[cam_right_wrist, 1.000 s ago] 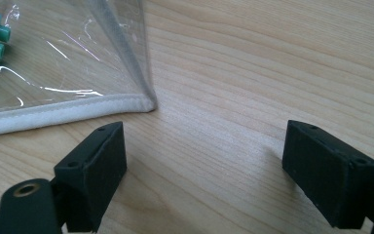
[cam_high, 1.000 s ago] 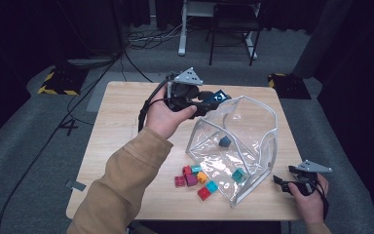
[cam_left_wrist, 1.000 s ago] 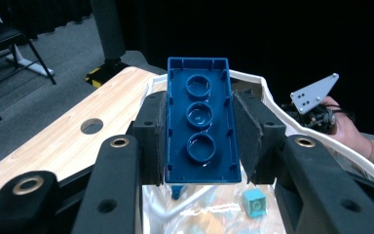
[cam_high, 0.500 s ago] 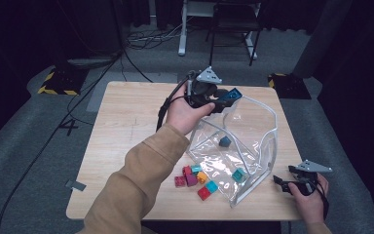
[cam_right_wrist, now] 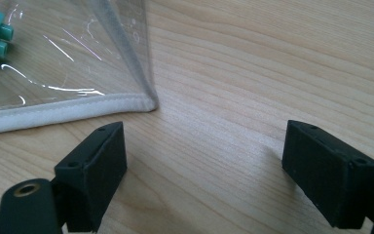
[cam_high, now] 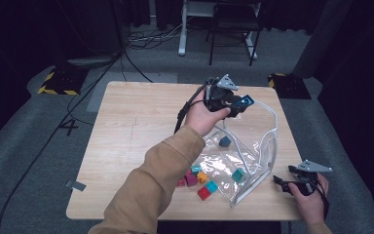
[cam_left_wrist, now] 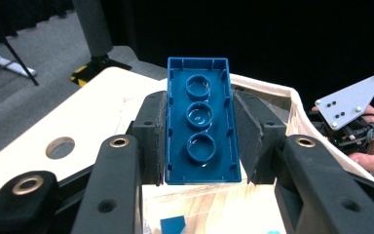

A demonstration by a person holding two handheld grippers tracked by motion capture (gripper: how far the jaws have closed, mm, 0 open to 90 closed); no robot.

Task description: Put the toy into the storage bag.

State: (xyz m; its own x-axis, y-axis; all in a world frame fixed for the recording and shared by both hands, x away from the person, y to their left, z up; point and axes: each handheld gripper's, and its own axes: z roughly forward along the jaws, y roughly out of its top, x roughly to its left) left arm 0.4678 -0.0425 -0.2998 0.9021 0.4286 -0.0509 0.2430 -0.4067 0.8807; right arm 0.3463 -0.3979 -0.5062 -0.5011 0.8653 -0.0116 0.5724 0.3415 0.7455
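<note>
While left tongs (cam_left_wrist: 200, 141) pinch one blue brick (cam_left_wrist: 200, 124), right tongs (cam_right_wrist: 202, 170) spread.

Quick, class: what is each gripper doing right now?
Left gripper: shut on the blue brick.
Right gripper: open, holding nothing, above the table.

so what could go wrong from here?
1. The left gripper pinches the blue brick by its long sides only, so it could slip out short of the clear bag.
2. The right gripper is open beside the bag's corner, not holding it; the bag may shift when the brick lands.
</note>
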